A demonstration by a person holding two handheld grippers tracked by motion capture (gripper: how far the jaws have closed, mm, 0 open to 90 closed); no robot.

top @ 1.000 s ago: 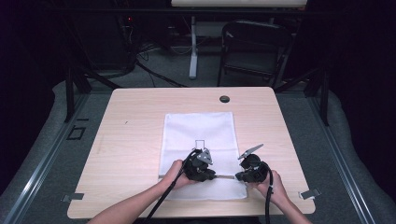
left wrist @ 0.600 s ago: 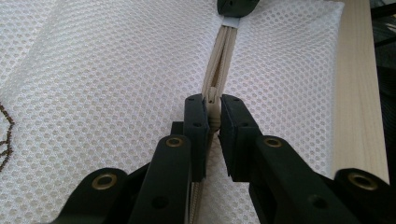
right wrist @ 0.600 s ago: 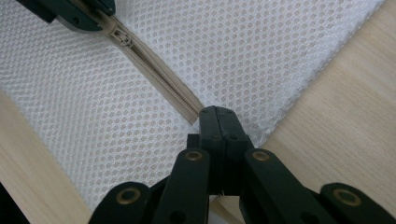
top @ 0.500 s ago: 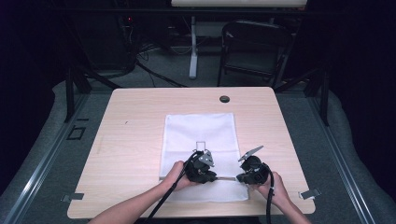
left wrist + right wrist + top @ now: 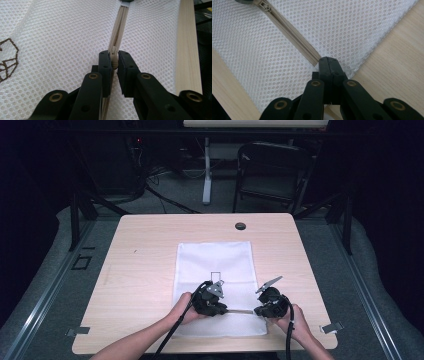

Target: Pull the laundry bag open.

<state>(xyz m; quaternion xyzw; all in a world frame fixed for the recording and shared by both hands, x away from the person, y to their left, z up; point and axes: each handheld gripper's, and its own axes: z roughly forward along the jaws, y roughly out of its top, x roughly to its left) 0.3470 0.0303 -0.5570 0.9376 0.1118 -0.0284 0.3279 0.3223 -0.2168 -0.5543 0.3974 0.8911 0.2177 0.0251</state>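
Left claw (image 5: 114, 62): I pinch zipper pull (image 5: 114, 58), mid mesh bag (image 5: 215, 265) | right claw (image 5: 329, 62): clamped tight at zipper (image 5: 294, 35) end, bag's edge on surface (image 5: 150, 250)

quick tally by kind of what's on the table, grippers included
mesh bag: 1
zipper pull: 1
grippers: 2, the left gripper clamped on the zipper pull, the right gripper shut on the bag at the zipper's end
black grommet: 1
total: 5
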